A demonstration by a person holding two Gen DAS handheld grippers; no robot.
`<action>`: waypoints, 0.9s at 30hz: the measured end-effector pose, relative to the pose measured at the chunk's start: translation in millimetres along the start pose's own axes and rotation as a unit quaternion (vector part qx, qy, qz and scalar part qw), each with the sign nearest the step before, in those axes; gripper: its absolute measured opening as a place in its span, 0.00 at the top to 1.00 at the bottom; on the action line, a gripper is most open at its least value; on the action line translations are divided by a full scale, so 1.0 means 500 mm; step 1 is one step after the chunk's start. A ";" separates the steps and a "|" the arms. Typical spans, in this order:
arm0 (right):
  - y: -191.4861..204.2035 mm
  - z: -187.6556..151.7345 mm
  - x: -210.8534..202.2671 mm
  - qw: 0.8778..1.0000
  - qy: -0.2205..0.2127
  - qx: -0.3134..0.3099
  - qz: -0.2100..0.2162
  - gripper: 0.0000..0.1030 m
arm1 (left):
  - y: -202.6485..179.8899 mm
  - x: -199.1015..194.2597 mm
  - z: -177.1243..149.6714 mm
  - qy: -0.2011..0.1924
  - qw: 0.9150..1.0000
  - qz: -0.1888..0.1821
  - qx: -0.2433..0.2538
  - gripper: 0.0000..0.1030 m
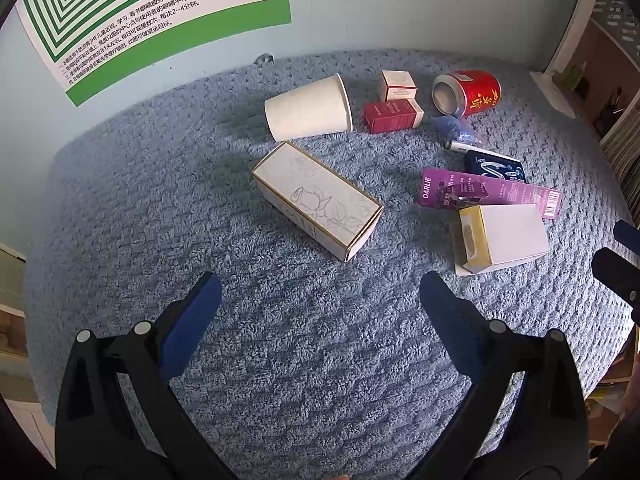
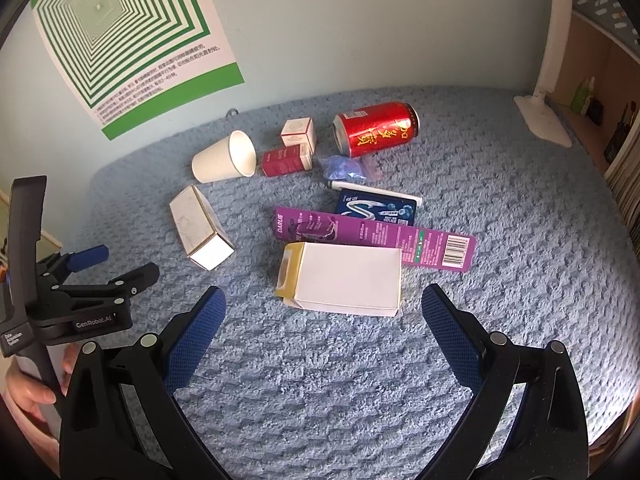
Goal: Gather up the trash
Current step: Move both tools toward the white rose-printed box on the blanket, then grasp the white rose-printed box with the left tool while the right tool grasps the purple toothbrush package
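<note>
Trash lies on a blue towel (image 1: 280, 340). A white box with a rose drawing (image 1: 316, 200) lies just ahead of my open, empty left gripper (image 1: 320, 292); it also shows in the right wrist view (image 2: 200, 226). A white and yellow box (image 2: 344, 278) lies just ahead of my open, empty right gripper (image 2: 324, 304). Behind it lie a purple Darlie box (image 2: 372, 236), a dark blue packet (image 2: 376, 208), a red can (image 2: 376, 128), a white paper cup (image 2: 226, 158), a red box (image 2: 286, 160) and a small white box (image 2: 298, 132).
A crumpled blue wrapper (image 2: 346, 168) and a white pen (image 2: 372, 190) lie near the can. A green striped poster (image 2: 128, 40) hangs on the wall. A white lamp base (image 2: 542, 114) and shelves (image 2: 600, 92) stand at the right. The left gripper shows at the left in the right wrist view (image 2: 116, 268).
</note>
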State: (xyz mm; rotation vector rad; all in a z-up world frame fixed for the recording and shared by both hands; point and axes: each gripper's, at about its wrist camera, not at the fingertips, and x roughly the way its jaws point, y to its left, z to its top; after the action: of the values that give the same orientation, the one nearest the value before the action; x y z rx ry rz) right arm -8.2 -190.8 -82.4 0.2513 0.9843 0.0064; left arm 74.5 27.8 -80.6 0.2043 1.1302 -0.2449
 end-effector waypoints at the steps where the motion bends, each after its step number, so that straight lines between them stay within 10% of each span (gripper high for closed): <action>1: -0.001 0.000 0.004 1.000 0.001 0.001 -0.001 0.06 | 0.003 0.004 0.002 0.001 1.000 0.000 -0.001 0.06; 27: -0.029 0.085 0.182 0.996 0.067 -0.055 0.008 0.06 | 0.010 0.162 0.111 0.062 0.997 0.005 -0.034 0.06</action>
State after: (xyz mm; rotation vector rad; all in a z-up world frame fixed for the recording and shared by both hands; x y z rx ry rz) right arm 75.8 -202.8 -138.2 0.1596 1.1112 0.0930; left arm 157.1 9.5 -131.2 0.1676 1.2583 -0.1863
